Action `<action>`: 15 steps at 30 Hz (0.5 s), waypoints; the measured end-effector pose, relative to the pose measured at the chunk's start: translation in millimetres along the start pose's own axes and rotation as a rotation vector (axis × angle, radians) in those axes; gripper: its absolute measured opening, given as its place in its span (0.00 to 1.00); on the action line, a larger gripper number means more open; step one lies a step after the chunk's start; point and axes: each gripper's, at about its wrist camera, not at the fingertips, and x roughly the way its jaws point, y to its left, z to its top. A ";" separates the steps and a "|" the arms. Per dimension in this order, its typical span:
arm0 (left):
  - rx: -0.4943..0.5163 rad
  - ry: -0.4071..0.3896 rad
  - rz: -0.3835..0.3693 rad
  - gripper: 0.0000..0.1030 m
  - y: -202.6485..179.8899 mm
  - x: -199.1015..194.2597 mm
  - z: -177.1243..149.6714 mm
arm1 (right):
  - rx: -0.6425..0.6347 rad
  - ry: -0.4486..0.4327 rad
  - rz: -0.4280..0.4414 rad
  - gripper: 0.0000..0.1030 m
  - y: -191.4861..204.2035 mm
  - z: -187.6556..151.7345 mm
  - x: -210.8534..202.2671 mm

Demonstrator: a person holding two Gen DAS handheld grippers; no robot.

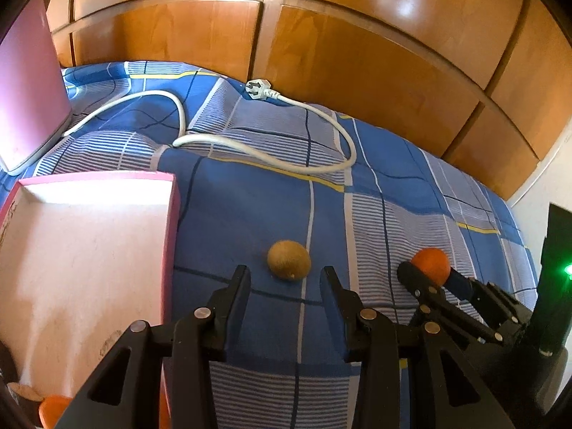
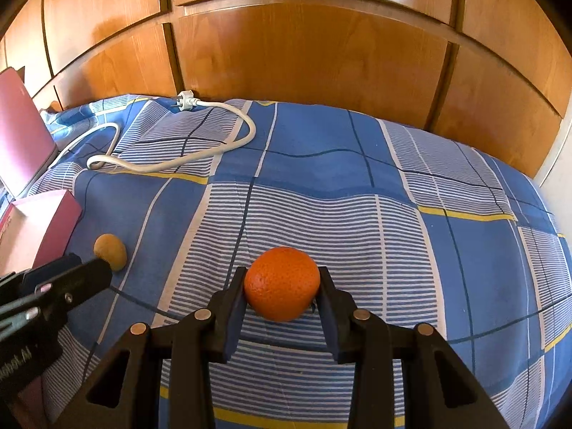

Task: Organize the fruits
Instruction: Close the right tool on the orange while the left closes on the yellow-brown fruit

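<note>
A pink-walled box (image 1: 89, 257) is set open on the blue checked bedcover (image 1: 250, 196) at the left, presumably to receive the fruit. The orange (image 2: 282, 284) is clamped between the right gripper (image 2: 282, 296) jaws, pitched steeply down. The kiwi (image 1: 289, 260) lies free just beyond the empty, part-open left gripper (image 1: 284, 279).
</note>
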 end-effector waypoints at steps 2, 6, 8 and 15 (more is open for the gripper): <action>0.003 -0.004 0.005 0.40 0.3 1.2 2.1 | 0.001 0.000 0.001 0.36 -0.2 0.1 0.0; 0.011 -0.002 0.006 0.40 -1.7 4.3 4.3 | 0.003 -0.003 0.002 0.36 -0.9 -0.2 0.1; 0.017 -0.003 0.019 0.40 -2.7 7.3 5.9 | 0.005 -0.003 0.005 0.36 -1.3 0.1 0.2; 0.065 0.013 0.045 0.29 -9.1 18.8 10.3 | 0.006 -0.004 0.006 0.37 -1.5 0.4 0.3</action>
